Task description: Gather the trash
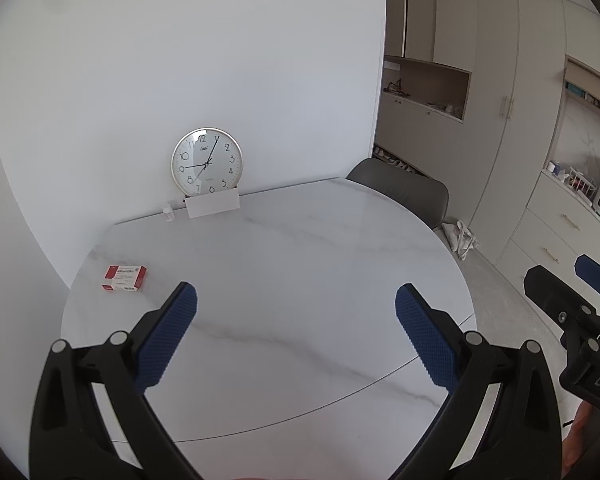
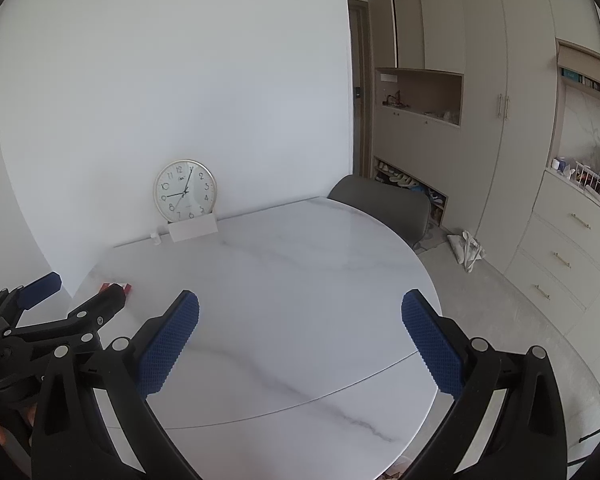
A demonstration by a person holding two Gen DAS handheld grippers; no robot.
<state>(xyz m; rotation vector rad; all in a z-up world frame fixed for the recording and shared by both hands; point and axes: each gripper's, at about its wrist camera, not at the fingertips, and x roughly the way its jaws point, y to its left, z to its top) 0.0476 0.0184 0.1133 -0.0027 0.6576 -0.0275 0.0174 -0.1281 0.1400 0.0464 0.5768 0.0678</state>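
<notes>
My left gripper [image 1: 296, 308], black-framed with blue textured pads, fills the lower part of the left wrist frame; its jaws stand wide apart with nothing between them, above the round white marble-patterned table [image 1: 300, 248]. My right gripper [image 2: 300, 316], of the same build, sits low in the right wrist frame, jaws likewise spread wide and holding nothing, over the same table.

The flat red-and-white cardboard box [image 1: 124, 278] lies on the tabletop at the left of the left wrist frame, near the table's left edge, to the left of my left gripper's left pad and apart from it. In the right wrist frame only a red corner of it shows at the left, mostly hidden behind my left gripper.

At the far edge of the table, centre-left in both frames, a round silver-rimmed wall clock [image 1: 207, 161] leans against the white wall [image 1: 180, 60]. A white card [image 1: 213, 204] stands in front of its base, and a small clear bottle [image 1: 168, 214] stands just to the left of the card.

A grey upholstered chair [image 1: 404, 188] stands behind the table at centre right. Beige cabinets [image 1: 492, 100] occupy the right side, with a white cloth bag [image 1: 462, 238] on the floor beside them.
</notes>
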